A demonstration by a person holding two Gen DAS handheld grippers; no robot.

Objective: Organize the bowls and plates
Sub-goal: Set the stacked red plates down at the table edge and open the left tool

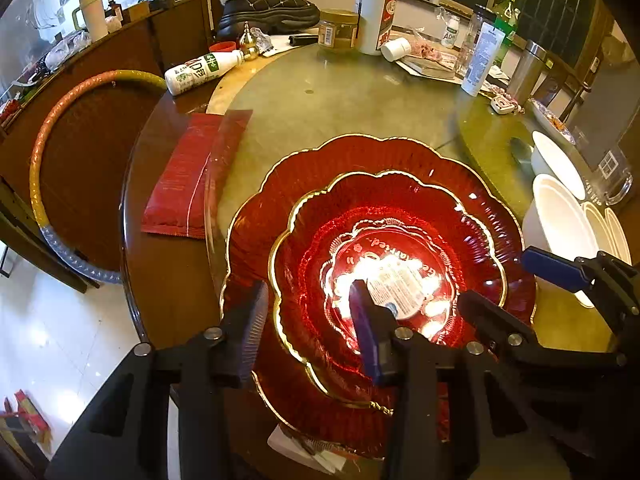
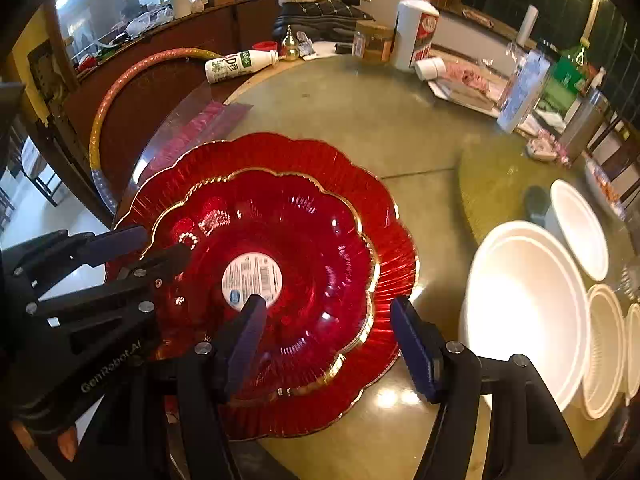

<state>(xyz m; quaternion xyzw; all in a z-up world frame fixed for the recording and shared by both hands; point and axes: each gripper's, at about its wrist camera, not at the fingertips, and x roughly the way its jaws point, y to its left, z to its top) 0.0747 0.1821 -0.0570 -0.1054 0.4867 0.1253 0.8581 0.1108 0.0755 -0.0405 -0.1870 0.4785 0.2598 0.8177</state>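
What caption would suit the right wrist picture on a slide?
Open right tongs hover over two stacked red plates, the left tongs at their far rim, white bowls alongside.

plates: smaller plate (image 2: 280, 240) on larger plate (image 2: 384, 216), near table's (image 2: 392, 136) front edge | bowls: nested bowls (image 2: 528, 312) right of plates, another bowl (image 2: 580, 228) behind them (smaller stacks further right) | packet (image 1: 188, 176): left of plates | bottle (image 1: 200, 70) on its side: far left | jar (image 1: 338, 30): far side
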